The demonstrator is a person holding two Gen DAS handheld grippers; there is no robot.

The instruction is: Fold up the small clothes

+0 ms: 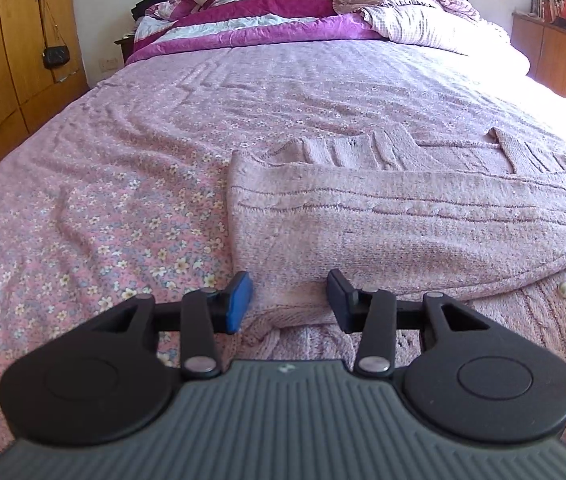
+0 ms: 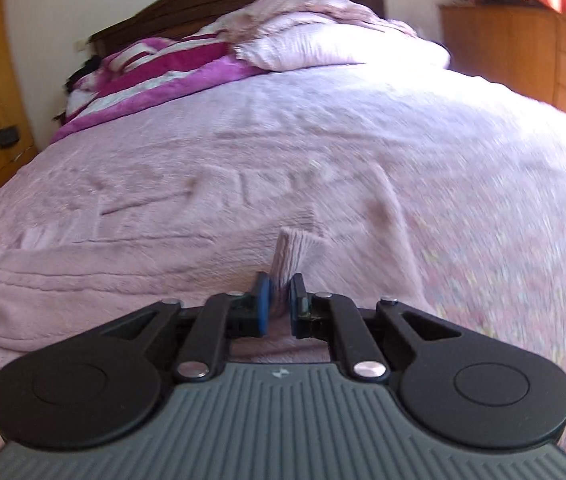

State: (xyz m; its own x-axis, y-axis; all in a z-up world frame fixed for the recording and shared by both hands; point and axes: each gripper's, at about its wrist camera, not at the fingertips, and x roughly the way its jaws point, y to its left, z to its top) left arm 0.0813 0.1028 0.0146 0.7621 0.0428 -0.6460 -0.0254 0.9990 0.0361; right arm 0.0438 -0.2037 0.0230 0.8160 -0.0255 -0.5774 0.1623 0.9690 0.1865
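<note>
The left tongs (image 1: 289,300) stand apart, empty, with the near fold of the pink knit cardigan (image 1: 403,216) lying between their tips; the right tongs (image 2: 280,300) are clamped on a pinched-up bit of its edge. The cardigan lies partly folded on the floral bed (image 1: 83,200), toward the near side. It looks soft, limp and stretchy, so best gripped at hems or corners. The bed beyond it offers wide open room; bedding (image 1: 263,12) is piled at the head
</note>
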